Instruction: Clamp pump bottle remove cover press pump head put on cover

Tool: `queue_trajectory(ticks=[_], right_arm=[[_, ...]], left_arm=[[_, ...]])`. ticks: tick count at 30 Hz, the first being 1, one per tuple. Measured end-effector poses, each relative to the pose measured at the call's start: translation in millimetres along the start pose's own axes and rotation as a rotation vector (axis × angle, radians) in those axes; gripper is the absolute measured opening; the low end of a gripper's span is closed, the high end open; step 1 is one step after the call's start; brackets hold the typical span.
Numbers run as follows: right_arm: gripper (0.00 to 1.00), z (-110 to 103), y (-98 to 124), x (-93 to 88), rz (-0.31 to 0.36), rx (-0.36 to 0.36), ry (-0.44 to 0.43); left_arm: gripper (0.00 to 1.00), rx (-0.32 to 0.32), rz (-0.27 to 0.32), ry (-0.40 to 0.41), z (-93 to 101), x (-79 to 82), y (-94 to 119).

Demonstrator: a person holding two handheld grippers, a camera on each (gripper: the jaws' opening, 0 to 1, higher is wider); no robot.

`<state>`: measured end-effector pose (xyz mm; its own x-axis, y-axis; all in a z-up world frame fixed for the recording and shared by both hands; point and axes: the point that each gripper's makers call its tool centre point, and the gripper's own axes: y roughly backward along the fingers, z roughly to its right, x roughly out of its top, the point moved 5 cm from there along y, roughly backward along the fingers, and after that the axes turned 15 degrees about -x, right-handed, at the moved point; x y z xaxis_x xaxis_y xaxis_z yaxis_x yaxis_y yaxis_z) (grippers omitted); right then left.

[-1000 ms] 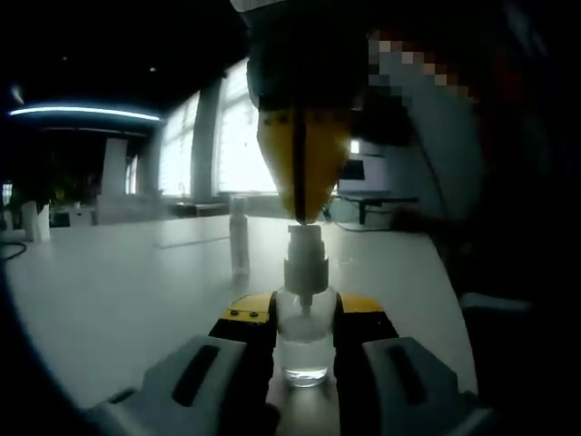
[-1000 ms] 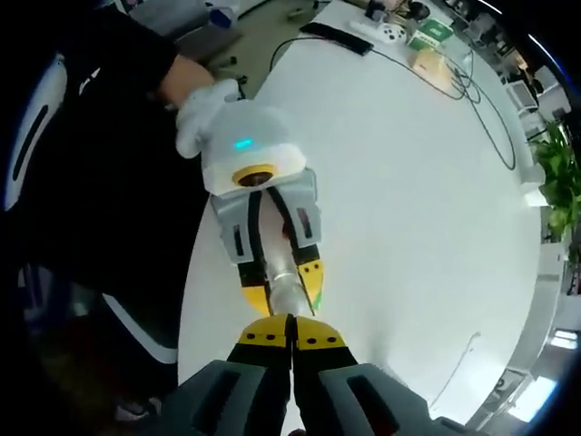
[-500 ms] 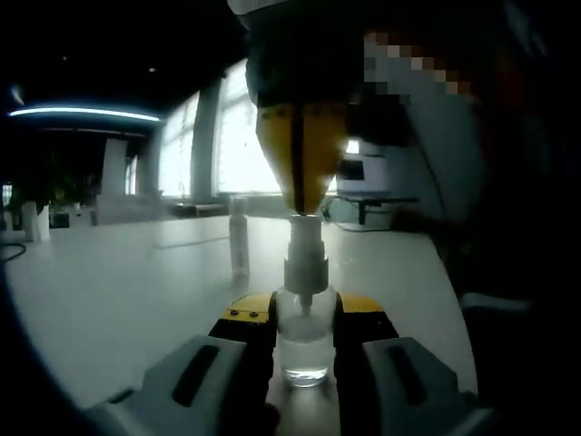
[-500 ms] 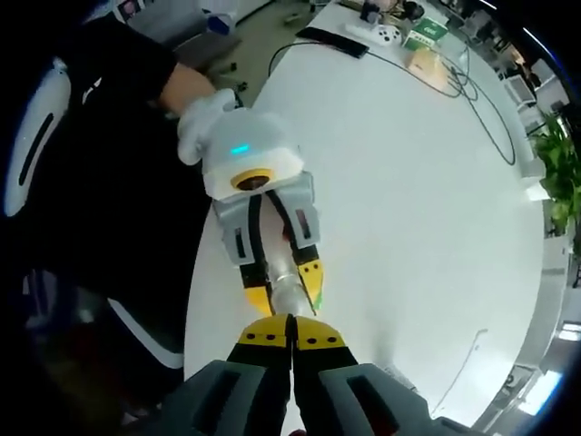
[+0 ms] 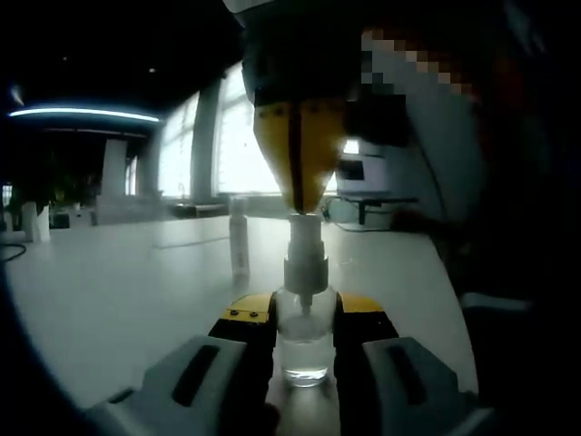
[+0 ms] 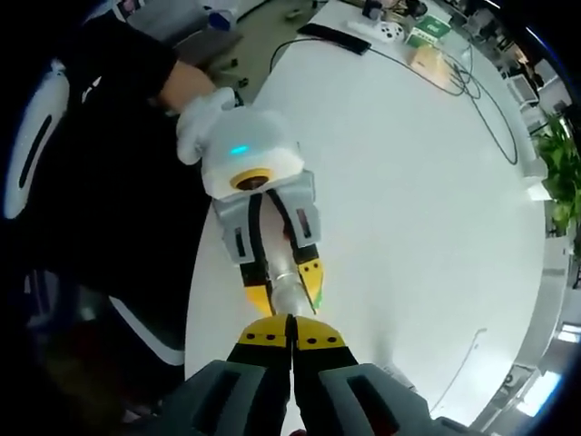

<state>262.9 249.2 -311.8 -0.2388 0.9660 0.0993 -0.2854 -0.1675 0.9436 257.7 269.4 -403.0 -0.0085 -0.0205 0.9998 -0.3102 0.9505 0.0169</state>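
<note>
Since a second ago the closed yellow tips of the right gripper (image 5: 300,163) have lifted a little off the pump head (image 5: 305,232), which has risen back up; between the last two frames almost nothing else has shifted.

Going left to right in the left gripper view: the white table (image 5: 109,282) stretches off to the left, with the slim clear cover (image 5: 239,238) standing upright on it, apart from the bottle. At centre the left gripper (image 5: 304,318) holds the pump bottle (image 5: 302,341) by its clear body, jaws narrowed onto it, bottle upright. From above, the right gripper points straight down, its tips resting on or just above the pump head; contact cannot be told. At right is a person's dark sleeve.

Judging from this, clamping and cover removal are done, pressing is in hand or just finishing, and the cover has yet to go back on.

The right gripper view looks down from above: its own jaws (image 6: 291,334) are closed together on nothing, directly over the bottle, with the left gripper (image 6: 280,289) and a gloved hand (image 6: 204,113) behind. It shows the table's curved edge (image 6: 195,272) and distant clutter.
</note>
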Motion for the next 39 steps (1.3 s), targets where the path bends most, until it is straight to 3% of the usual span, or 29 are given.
queue_trajectory(ticks=[39], right_arm=[[0.0,-1.1,-3.7,0.3,-0.012,-0.007,0.006]], left_arm=[[0.15,0.0,0.0,-0.003,0.7,-0.4,-0.3]])
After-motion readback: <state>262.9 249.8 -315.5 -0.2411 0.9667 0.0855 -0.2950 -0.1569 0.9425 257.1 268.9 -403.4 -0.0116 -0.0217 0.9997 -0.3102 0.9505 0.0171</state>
